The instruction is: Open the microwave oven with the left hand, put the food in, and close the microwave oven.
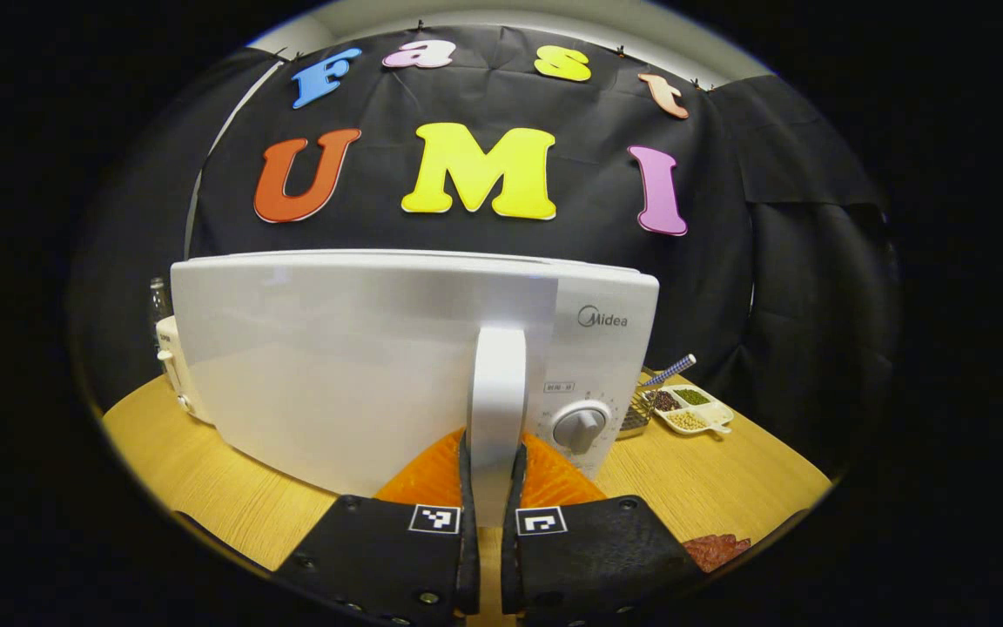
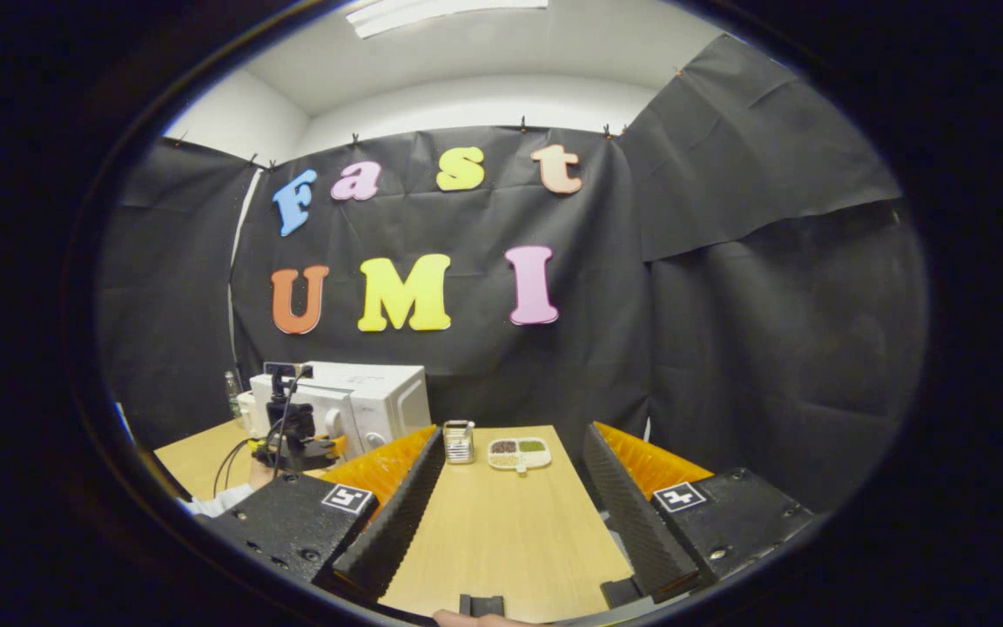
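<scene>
Lower end of the microwave handle [image 1: 496,418] hidden between the left gripper [image 1: 491,488] fingers. Reddish food [image 1: 716,550] cut off just right of it. Divided dish [image 2: 519,453] contents ahead of the right gripper [image 2: 510,514] too small to tell.

White microwave [image 1: 362,366] sits right ahead of the jaws, door shut (its upright handle [image 1: 496,392] wedged between them).

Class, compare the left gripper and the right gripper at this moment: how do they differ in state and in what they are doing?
The left gripper has its fingers closed on the microwave's white door handle; the right gripper has its fingers spread wide with nothing between them. The left gripper sits right at the microwave, while the right gripper is above bare table, well back from it. Both have black fingers with orange backing and square markers.
</scene>
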Action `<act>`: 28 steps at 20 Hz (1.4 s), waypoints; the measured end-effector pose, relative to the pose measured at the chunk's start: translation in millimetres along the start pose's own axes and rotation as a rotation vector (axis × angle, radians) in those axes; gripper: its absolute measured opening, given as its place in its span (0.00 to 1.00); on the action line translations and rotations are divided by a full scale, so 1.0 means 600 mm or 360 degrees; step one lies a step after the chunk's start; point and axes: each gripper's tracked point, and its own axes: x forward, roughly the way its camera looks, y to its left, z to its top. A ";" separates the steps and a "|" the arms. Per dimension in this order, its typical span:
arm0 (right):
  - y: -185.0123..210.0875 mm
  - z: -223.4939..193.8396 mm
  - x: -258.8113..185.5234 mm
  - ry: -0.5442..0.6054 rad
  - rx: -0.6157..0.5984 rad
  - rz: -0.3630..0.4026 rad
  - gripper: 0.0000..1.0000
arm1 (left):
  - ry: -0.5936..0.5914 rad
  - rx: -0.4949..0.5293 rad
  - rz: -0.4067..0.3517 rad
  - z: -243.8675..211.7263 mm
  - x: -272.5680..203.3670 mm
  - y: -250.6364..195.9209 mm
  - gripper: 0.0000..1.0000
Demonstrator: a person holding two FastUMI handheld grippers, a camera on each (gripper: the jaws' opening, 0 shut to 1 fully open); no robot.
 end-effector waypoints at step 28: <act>0.179 0.010 -0.044 0.0045 -0.0036 0.0168 1.00 | -0.0135 -0.0130 0.0193 -0.052 -0.521 0.358 0.91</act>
